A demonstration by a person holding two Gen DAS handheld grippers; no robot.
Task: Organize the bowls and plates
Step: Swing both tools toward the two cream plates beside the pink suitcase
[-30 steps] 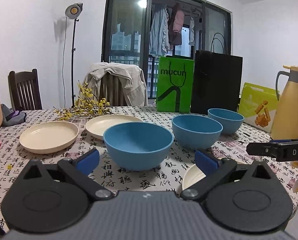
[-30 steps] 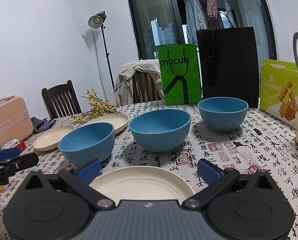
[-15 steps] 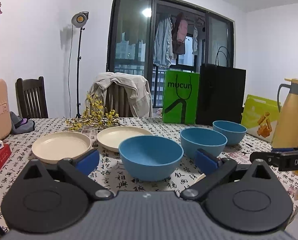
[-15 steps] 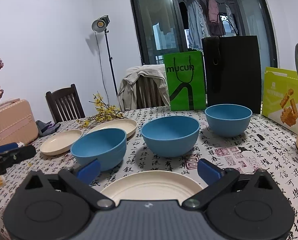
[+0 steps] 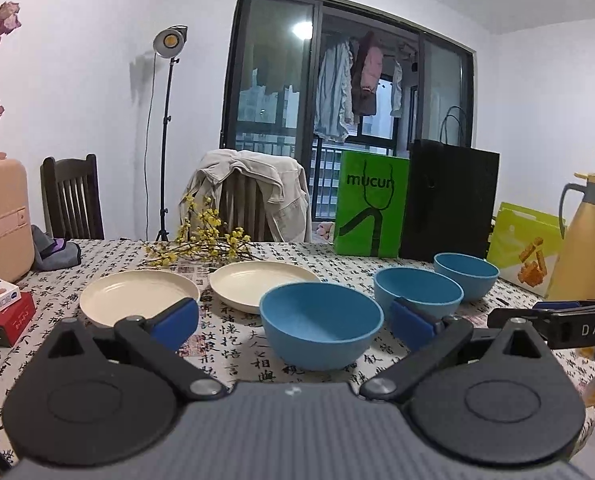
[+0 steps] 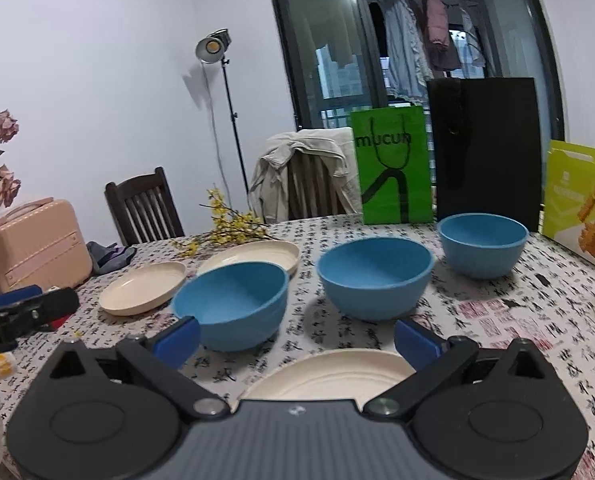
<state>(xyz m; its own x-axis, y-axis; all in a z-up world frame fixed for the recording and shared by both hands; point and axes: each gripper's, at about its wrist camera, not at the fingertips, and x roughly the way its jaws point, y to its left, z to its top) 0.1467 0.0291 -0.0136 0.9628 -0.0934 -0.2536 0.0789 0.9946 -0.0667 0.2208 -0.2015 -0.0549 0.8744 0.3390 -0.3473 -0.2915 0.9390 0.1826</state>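
Hovering with jaws spread: left gripper [image 5: 293, 322] before centre blue bowl [image 5: 321, 330], right gripper [image 6: 297, 338] above lower-centre cream plate [image 6: 333, 376]

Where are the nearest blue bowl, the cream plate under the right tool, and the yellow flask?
nearest blue bowl [image 5: 321, 322]: left wrist view, inner wall.
cream plate [image 6: 337, 376]: right wrist view, inner surface near the rim.
yellow flask [image 5: 585, 248]: left wrist view, body.
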